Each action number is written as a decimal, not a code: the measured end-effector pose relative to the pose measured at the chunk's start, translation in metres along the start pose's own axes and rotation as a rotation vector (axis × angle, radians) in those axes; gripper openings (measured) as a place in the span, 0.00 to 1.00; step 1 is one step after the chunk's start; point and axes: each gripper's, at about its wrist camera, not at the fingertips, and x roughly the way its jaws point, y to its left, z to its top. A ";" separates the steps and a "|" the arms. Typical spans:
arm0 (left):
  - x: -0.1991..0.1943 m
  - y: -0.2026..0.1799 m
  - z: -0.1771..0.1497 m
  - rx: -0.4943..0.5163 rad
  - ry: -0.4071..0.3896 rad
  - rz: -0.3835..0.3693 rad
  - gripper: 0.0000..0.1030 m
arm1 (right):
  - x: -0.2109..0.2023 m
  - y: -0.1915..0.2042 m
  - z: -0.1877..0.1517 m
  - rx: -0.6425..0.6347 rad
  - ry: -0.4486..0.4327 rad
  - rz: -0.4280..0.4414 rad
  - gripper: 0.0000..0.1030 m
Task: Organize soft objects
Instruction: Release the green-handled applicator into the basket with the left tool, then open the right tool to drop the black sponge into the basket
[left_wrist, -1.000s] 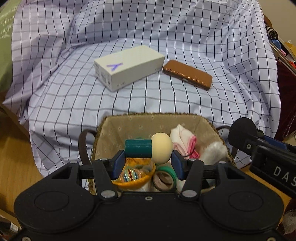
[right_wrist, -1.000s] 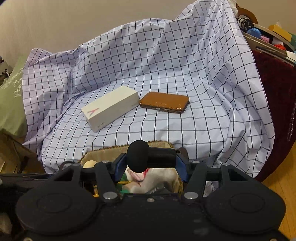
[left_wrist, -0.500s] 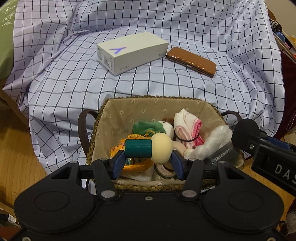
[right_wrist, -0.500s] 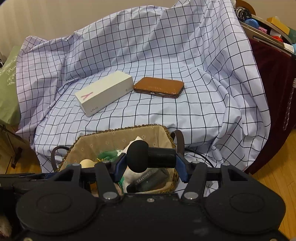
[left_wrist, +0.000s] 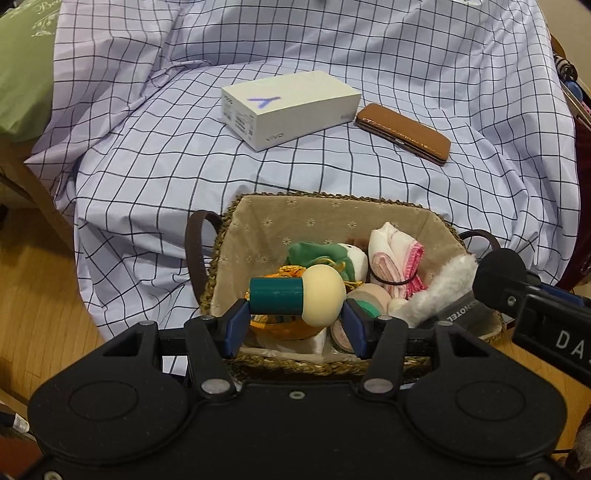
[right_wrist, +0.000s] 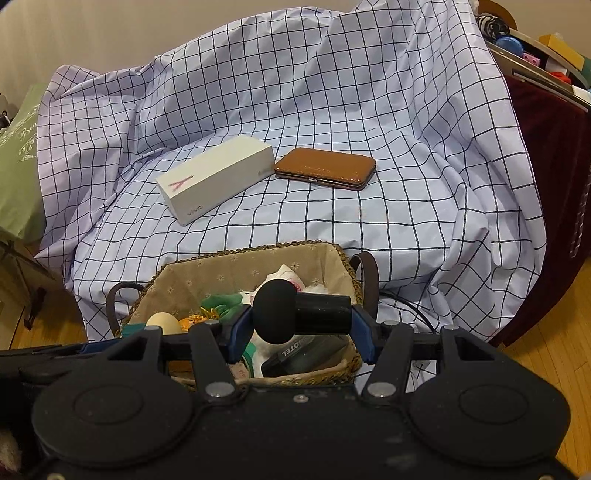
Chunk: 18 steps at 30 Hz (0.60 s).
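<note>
Blue-padded jaws of the left gripper (left_wrist: 293, 323) are clenched on a teal-and-cream peg (left_wrist: 297, 295); those of the right gripper (right_wrist: 301, 334) are clenched on a black foam-tipped cylinder (right_wrist: 301, 312). Both hover above the woven basket (left_wrist: 295, 363), which holds the soft objects: a green plush (left_wrist: 321, 254), a pink-edged cloth bundle (left_wrist: 397, 254), white fur (left_wrist: 439, 288). Beyond, a white box (left_wrist: 291, 107) and brown case (left_wrist: 404, 133) lie on the checked sheet (left_wrist: 147, 166). I judge sorting barely begun, everything soft still basketed.

Soft even indoor light, faint shadows, sharp focus, fisheye bending at edges.
</note>
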 end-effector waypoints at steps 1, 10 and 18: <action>0.000 0.001 0.000 -0.003 0.000 0.002 0.51 | 0.000 0.000 0.000 -0.001 0.000 0.001 0.54; 0.000 0.000 -0.002 0.005 -0.006 0.021 0.63 | 0.003 0.005 -0.001 -0.015 0.015 0.006 0.54; -0.011 -0.001 -0.003 0.026 -0.070 0.106 0.78 | 0.011 0.012 -0.001 -0.064 0.053 -0.013 0.54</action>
